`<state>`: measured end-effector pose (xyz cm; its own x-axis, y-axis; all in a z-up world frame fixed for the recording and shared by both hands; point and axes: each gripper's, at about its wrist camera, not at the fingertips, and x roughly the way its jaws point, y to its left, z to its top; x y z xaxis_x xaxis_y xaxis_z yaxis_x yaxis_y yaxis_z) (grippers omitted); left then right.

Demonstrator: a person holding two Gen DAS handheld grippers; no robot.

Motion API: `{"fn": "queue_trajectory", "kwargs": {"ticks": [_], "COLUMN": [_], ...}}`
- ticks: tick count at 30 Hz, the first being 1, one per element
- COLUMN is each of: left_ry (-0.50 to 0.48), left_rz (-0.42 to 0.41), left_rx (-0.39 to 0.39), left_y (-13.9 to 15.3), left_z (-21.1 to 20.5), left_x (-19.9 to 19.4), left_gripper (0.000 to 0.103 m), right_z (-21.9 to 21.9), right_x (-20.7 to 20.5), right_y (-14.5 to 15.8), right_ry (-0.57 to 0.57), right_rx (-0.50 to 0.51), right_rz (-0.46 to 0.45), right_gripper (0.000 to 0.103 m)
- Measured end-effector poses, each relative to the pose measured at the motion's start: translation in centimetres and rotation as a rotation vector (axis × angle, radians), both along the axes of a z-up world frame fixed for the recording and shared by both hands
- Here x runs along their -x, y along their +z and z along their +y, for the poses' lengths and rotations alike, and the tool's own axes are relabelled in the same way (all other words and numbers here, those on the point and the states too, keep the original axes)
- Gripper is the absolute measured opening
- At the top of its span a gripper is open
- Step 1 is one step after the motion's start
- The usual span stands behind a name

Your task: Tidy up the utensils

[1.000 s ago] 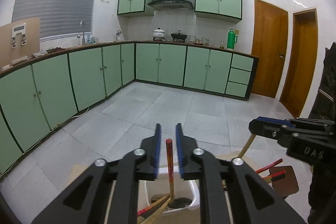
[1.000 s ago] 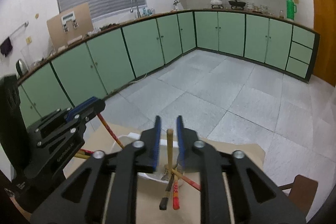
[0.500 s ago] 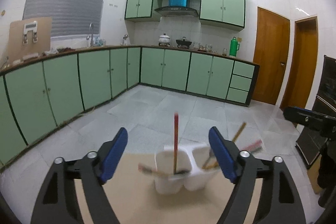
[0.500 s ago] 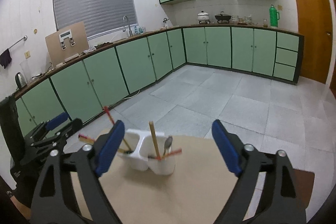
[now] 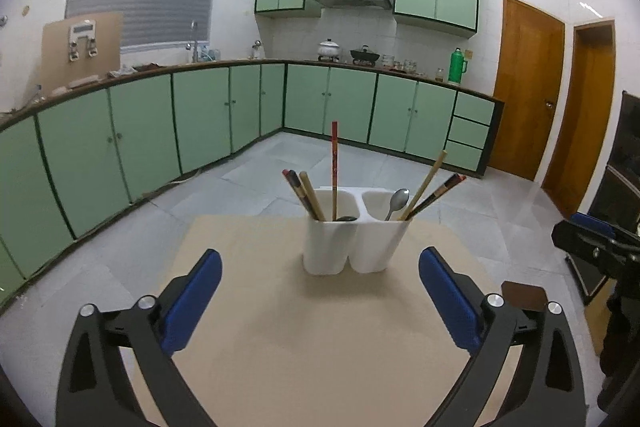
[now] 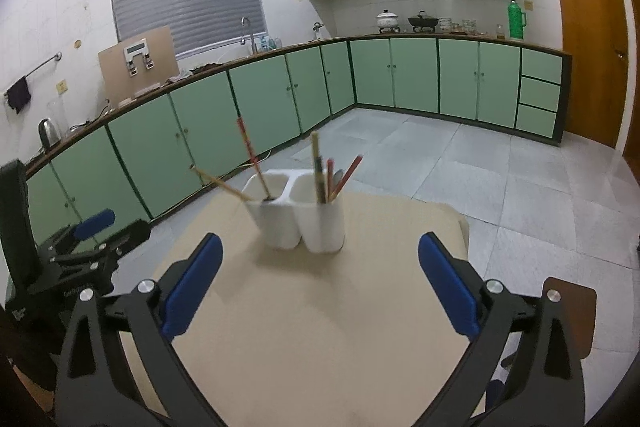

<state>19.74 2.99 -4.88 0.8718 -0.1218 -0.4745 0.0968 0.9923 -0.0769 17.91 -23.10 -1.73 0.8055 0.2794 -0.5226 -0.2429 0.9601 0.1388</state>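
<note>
Your left gripper [image 5: 320,297], black frame with blue pads: jaws spread wide, nothing between them, held above the near part of the table. Your right gripper [image 6: 320,283], same build: jaws likewise spread wide and empty; in the left wrist view it shows at 3 o'clock [image 5: 596,243], off the table's edge.

Beige rectangular tabletop [image 5: 304,339]: bare surface under both grippers, carrying one item.

White plastic two-compartment utensil holder [image 5: 352,247]: upright at 12 o'clock from your left gripper, well apart from the pads; in the right wrist view it stands at about 12 o'clock [image 6: 304,223].

Contents, left wrist view:
- Long red chopstick [image 5: 334,167], left compartment, nearly upright, tallest item.
- Pale bamboo chopstick [image 5: 426,183], right compartment, leaning toward 1 o'clock.
- Dark chopstick with red tip [image 5: 440,191], right compartment, leaning toward 2 o'clock.
- Wooden and dark chopsticks [image 5: 304,193], left compartment, leaning toward 11 o'clock.
- Metal spoon [image 5: 398,201], right compartment, bowl up.
- A dark rounded utensil end [image 5: 346,218] just shows at the left compartment's rim; what it is, you cannot tell.

Small brown board [image 5: 524,297]: at 4 o'clock, past the table's right edge.
</note>
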Motion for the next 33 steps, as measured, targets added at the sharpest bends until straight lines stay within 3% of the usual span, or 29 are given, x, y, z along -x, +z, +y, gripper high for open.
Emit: {"fn": "queue_trajectory", "kwargs": {"ticks": [18, 33], "left_ry": [-0.034, -0.054], "left_rz": [-0.112, -0.197], "left_rx": [-0.034, -0.028], "left_y": [4.7, 8.0], "left_z": [-1.0, -1.6], "left_x": [9.6, 13.3], "left_gripper": [0.097, 0.097], "right_z": [1.3, 2.1], "right_x": [8.2, 10.9], "right_y": [4.4, 6.9], "right_ry": [0.066, 0.078], "right_rx": [-0.011, 0.020], "right_rz": [-0.085, -0.156], "right_gripper": [0.096, 0.096]}}
